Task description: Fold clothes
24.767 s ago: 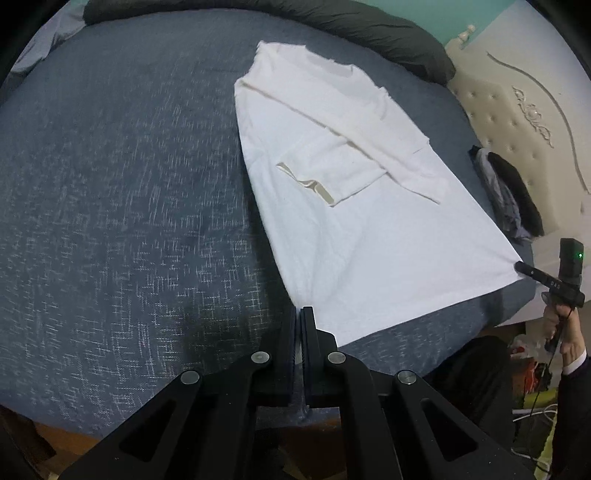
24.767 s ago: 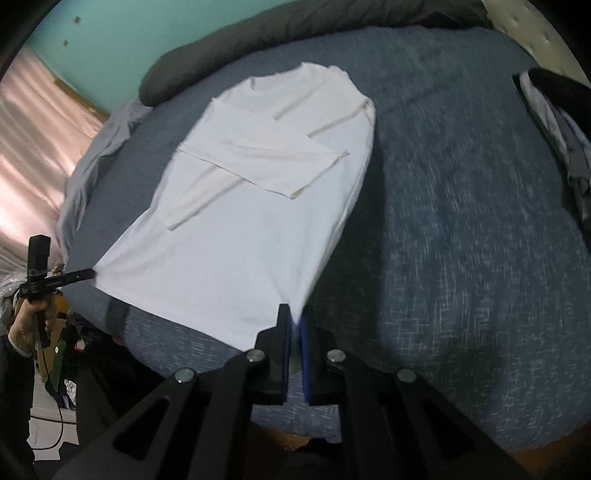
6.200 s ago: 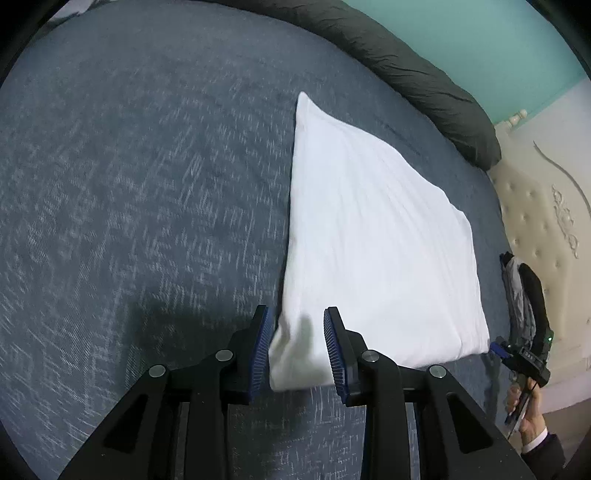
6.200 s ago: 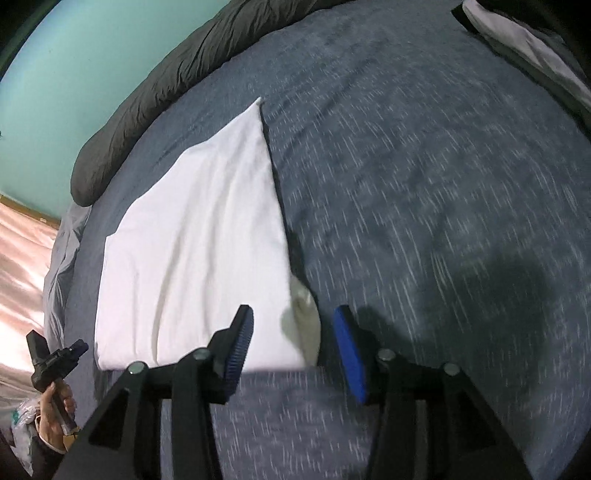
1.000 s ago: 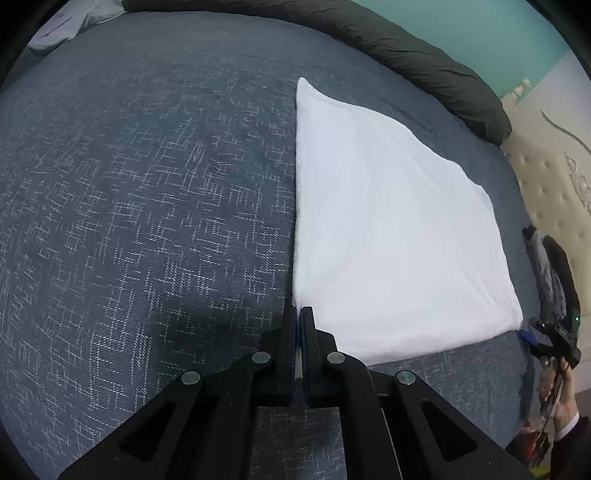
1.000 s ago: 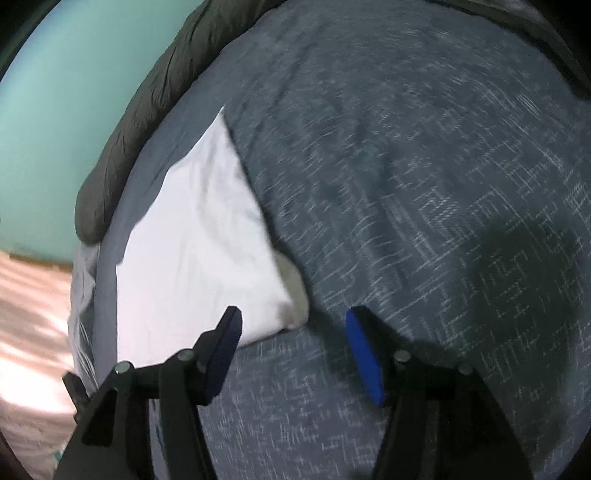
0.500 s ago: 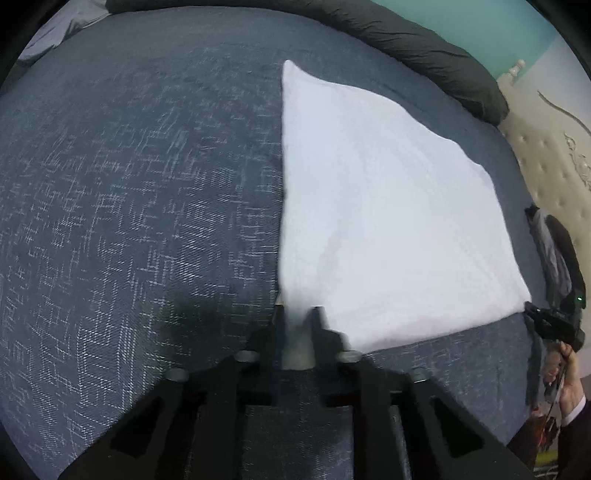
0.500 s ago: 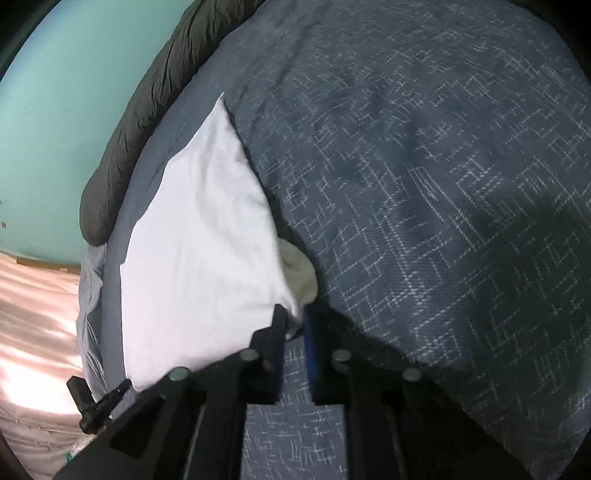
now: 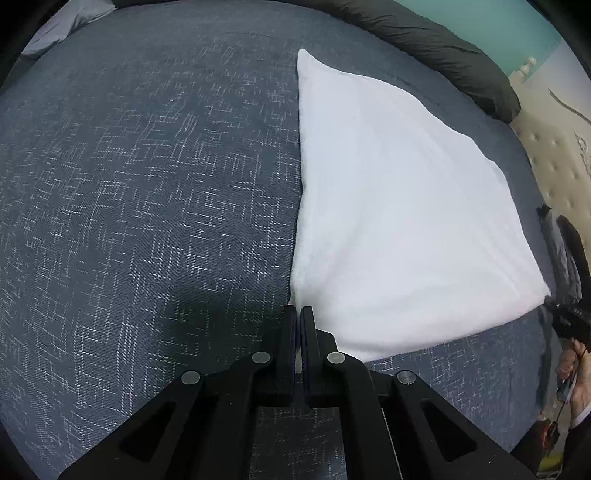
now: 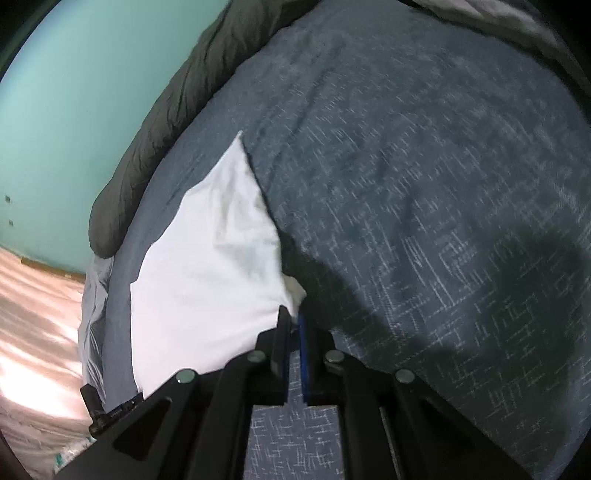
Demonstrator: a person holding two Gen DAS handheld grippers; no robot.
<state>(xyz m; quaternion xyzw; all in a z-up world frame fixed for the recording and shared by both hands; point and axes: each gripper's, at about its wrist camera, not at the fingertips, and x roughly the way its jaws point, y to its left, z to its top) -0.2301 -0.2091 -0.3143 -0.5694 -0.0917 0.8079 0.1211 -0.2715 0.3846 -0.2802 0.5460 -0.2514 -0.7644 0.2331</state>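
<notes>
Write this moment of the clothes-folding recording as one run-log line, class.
stage: mid-fold | garment: white shirt folded on blue bedspread | left gripper: shut on near corner | right gripper: just closed on other near corner

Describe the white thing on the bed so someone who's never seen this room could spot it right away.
Start from the big bed covered in a dark blue-grey flecked spread, with a long dark grey bolster along its far edge. Just in front of that bolster lies the folded white garment, a flat four-cornered packet and the only bright white thing on the spread.

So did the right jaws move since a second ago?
Yes. The right gripper has just been closing, now shut on the white shirt's corner on the bedspread.
</notes>
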